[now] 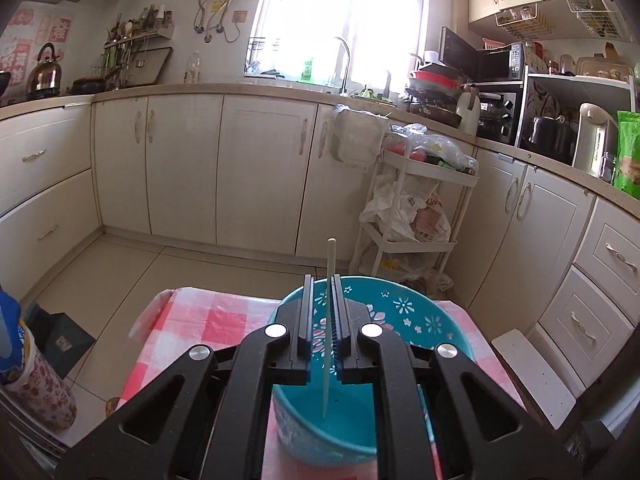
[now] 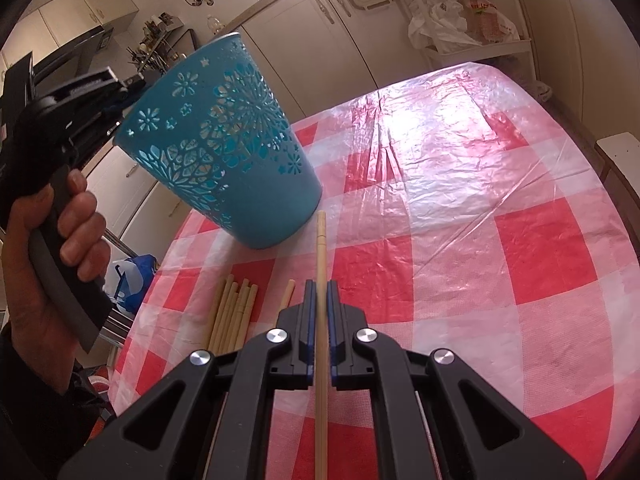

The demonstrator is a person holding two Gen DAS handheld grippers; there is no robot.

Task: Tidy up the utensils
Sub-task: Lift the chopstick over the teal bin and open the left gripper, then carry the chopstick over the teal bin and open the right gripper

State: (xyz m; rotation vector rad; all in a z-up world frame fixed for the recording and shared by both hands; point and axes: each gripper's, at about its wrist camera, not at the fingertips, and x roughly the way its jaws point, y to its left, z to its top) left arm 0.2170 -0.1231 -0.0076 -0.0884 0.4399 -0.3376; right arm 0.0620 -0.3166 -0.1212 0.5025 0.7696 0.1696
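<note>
Chopsticks are split four ways. One pale chopstick [image 1: 330, 260] stands between the fingers of the left gripper [image 1: 323, 280], its lower tip down inside the single teal holder [image 1: 420, 312]. One wooden chopstick [image 2: 321, 248] is clamped in the right gripper [image 2: 320, 284]. One loose chopstick [image 2: 287, 294] lies at 9 o'clock, just beside that gripper's tips. A bundle [image 2: 234, 312] of about six lies further out at 9 o'clock on the checked tablecloth [image 2: 460, 200].

The left claw is narrowly parted: the stick leans on one pad, with a gap to the other. It points slightly down over the holder's rim. A hand [image 2: 48, 248] wraps its handle. The right claw tilts down at the cloth, with the holder at 11 o'clock.
</note>
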